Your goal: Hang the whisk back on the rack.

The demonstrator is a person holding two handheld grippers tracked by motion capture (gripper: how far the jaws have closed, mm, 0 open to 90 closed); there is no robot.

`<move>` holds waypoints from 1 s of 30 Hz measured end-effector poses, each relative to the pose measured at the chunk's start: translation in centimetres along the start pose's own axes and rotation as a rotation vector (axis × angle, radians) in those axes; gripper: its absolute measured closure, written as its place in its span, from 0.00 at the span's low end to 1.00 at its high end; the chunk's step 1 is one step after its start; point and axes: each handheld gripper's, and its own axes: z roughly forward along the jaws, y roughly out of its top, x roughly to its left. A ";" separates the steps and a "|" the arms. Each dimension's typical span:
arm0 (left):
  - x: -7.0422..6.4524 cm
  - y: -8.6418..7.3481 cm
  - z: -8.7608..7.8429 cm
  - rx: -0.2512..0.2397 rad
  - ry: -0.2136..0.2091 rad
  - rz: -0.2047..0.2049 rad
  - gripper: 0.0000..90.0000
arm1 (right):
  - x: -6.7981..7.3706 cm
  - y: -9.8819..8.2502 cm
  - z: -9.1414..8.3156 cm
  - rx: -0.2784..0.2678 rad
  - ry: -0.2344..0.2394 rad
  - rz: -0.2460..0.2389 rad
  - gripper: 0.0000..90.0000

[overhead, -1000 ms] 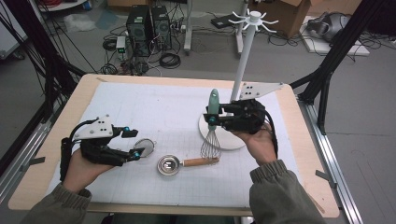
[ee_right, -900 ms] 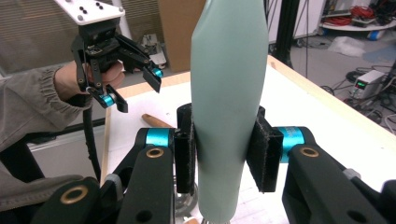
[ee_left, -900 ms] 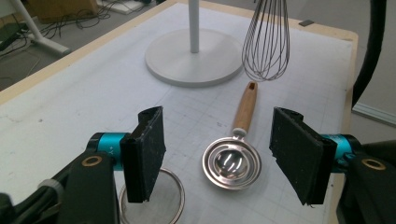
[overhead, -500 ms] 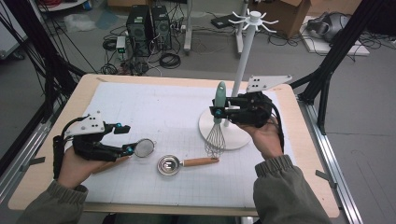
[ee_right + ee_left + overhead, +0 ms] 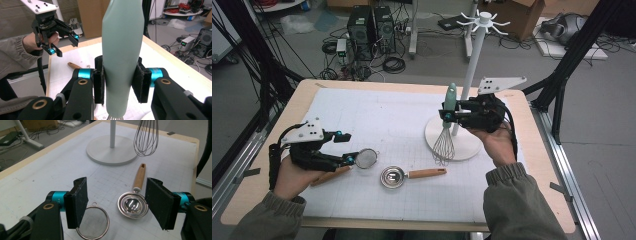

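My right gripper point(image 5: 447, 114) is shut on the pale green handle of a whisk point(image 5: 443, 145) and holds it upright, wires down, over the base of a white hook stand point(image 5: 472, 75). In the right gripper view the pads point(image 5: 99, 80) press on both sides of the whisk handle point(image 5: 121, 50). My left gripper point(image 5: 346, 147) stands open low over the table at the left. A small mesh strainer point(image 5: 93, 223) lies under its left pad, and a steel scoop point(image 5: 132, 206) with a wooden handle lies just beyond the jaws. Nothing is between those pads.
The stand's round base point(image 5: 469, 145) sits right of centre, with hooks at the top of its pole. The strainer point(image 5: 366, 158) and scoop point(image 5: 393, 177) lie on the white gridded mat point(image 5: 387, 115). The mat's back left is bare. Computers and cables lie on the floor beyond the table.
The whisk has edged up and to the right beside the stand's pole. The left gripper has drawn back a little to the left, off the strainer.
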 end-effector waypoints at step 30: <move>0.2 0.1 0.0 -0.008 -0.007 0.001 0.39 | -2.6 6.4 -2.7 -0.020 -0.113 0.010 0.75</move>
